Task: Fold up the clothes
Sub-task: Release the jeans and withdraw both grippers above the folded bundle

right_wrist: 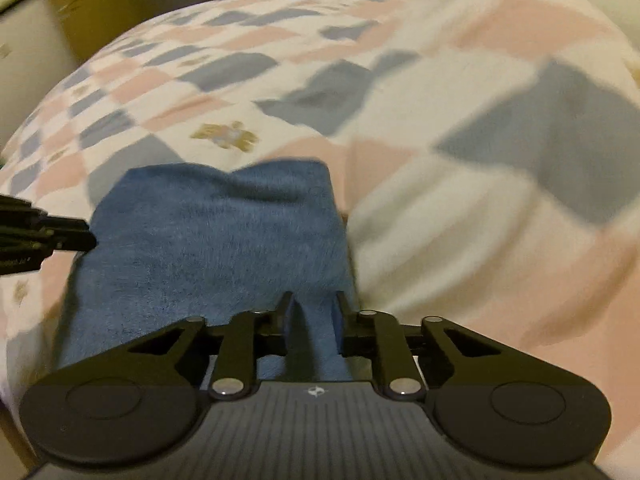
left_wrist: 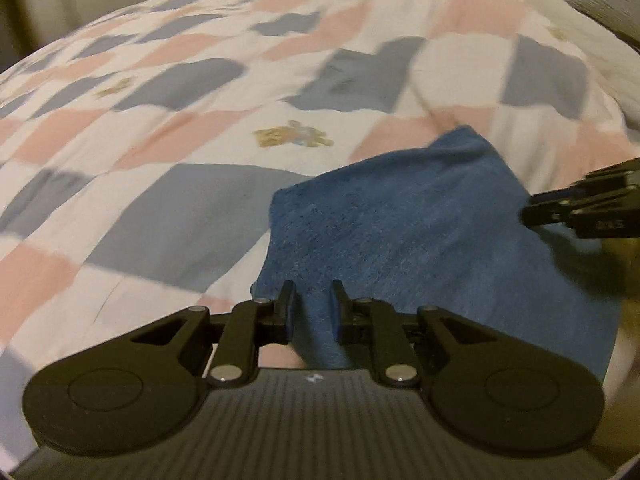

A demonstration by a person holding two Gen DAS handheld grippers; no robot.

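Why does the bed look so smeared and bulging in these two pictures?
Left wrist view: the checked quilt is motion-blurred, while the left gripper stays sharp. Right wrist view: heavier blur, even on the blue cloth. Both: the fisheye lens bends the bed into a dome; the light is dim and yellowish.

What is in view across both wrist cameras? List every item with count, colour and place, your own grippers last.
blue cloth: one, blue, lying on the bedspread with its near edge running between the fingers of both grippers.
bedspread: one, white with pink and grey-blue checks and small tan bear prints, covering the whole surface.
wall or furniture: pale and blurred, behind the bed; cannot tell which.
left gripper: one, black, at the cloth's near left corner, cloth between its fingers.
right gripper: one, black, at the cloth's near right corner, cloth between its fingers.
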